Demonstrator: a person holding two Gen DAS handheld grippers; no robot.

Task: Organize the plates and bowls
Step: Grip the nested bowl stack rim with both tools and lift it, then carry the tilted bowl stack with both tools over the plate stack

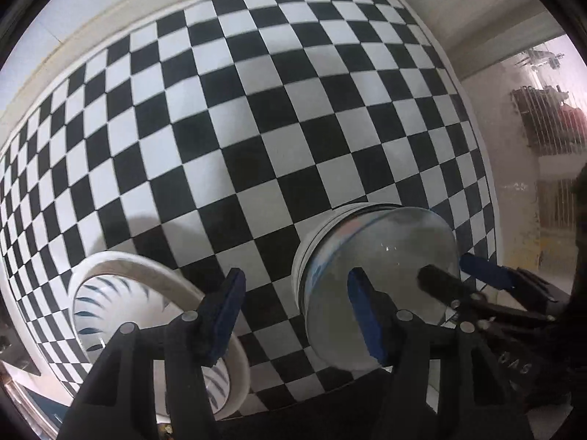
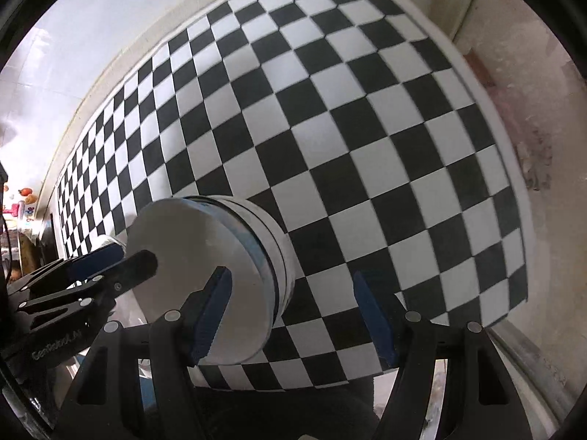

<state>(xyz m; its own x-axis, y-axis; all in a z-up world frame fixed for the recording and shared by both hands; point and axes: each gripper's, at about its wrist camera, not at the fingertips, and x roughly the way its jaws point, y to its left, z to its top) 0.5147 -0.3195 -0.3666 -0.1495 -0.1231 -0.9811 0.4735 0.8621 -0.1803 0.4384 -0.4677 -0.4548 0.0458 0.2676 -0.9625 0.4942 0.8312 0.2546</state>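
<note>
On the black-and-white checkered table (image 1: 256, 117) stands a stack of white dishes (image 1: 381, 267) with a blue band and a flat top; the same stack of white dishes (image 2: 190, 256) shows in the right wrist view. To its left sits a white bowl (image 1: 121, 293) with blue stripes inside. My left gripper (image 1: 295, 311) hangs open over the gap between bowl and stack, with only tablecloth between its fingers. My right gripper (image 2: 293, 311) is open too, its left finger over the stack's right side. Each gripper shows in the other's view: the right gripper (image 1: 460, 275) and the left gripper (image 2: 121, 258).
A pale wall (image 1: 110, 3) borders the table's far side. The table's right edge (image 2: 513, 183) drops to a stained floor. A metal rack (image 1: 543, 121) stands at the far right, and cluttered items (image 2: 22, 205) lie at the far left.
</note>
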